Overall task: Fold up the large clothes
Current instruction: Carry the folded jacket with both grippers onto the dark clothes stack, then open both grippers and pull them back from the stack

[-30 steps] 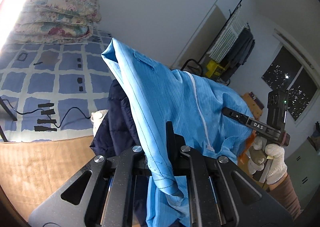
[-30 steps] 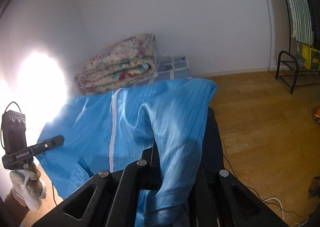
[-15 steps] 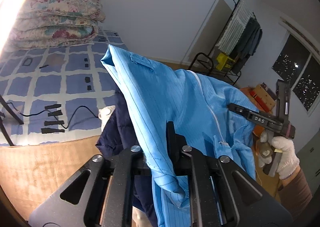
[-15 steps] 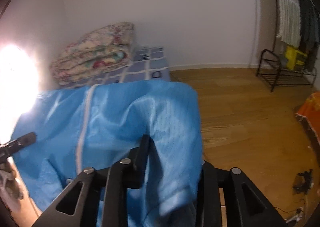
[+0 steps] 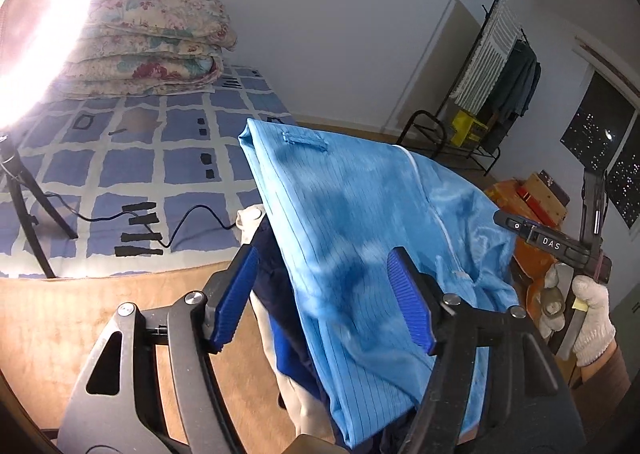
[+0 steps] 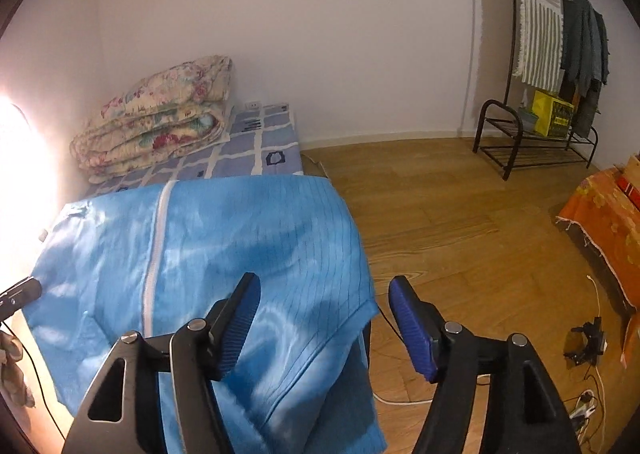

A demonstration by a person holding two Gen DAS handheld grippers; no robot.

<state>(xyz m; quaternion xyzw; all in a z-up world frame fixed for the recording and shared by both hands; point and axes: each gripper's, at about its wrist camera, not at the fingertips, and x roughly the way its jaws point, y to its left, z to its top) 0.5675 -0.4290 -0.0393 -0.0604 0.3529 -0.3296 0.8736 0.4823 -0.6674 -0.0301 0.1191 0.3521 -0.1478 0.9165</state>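
A large light-blue striped garment (image 5: 352,230) with a white zipper lies draped over a pile of dark navy clothes (image 5: 280,286). In the right wrist view the garment (image 6: 208,246) spreads flat, zipper on the left. My left gripper (image 5: 324,294) is open, its blue pads on either side of the cloth edge without pinching it. My right gripper (image 6: 324,318) is open too, the garment's right corner between and below its pads. The right gripper's body and gloved hand (image 5: 584,310) show at the right of the left wrist view.
A mattress with a blue checked sheet (image 5: 120,158) and folded floral quilts (image 5: 152,42) lies behind. A tripod leg (image 5: 28,214) and cable stand at left. Wooden floor (image 6: 460,214), a clothes rack (image 6: 560,54), an orange cloth (image 6: 604,210) and floor cables (image 6: 588,342) are at right.
Both grippers were shut on the blue garment and have opened, letting it go. The garment has dropped from a raised peak and settled flatter over the pile.
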